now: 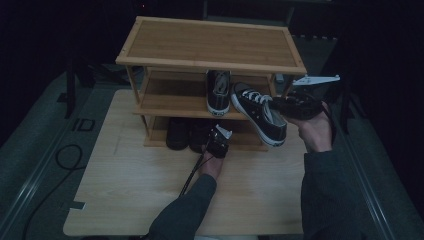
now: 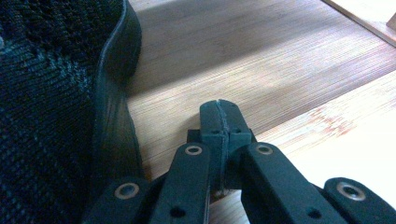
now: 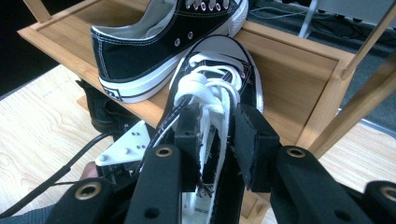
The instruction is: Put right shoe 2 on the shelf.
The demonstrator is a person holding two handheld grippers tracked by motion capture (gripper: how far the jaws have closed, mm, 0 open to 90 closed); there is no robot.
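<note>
A three-level wooden shoe rack (image 1: pixel 210 40) stands on the table. On its middle shelf (image 3: pixel 289 70) a black-and-white sneaker (image 1: pixel 218 92) (image 3: pixel 140 46) sits with its heel toward me. A second matching sneaker (image 1: pixel 255 107) (image 3: pixel 219 60) rests with its toe on that shelf and its heel sticking out over the edge. My right gripper (image 1: pixel 277 105) (image 3: pixel 219 126) is open, its jaws standing on either side of this sneaker's laces and side wall. My left gripper (image 1: pixel 216 132) (image 2: pixel 219 112) is shut and empty, low by the bottom shelf beside a black shoe (image 2: pixel 46 116).
Two dark shoes (image 1: pixel 177 134) sit on the rack's bottom shelf. The pale wooden table (image 1: pixel 140 175) stretches toward me in front of the rack. A cable (image 1: pixel 65 155) loops on the grey floor at the left. The rack's right posts (image 3: pixel 369 93) stand close to the right gripper.
</note>
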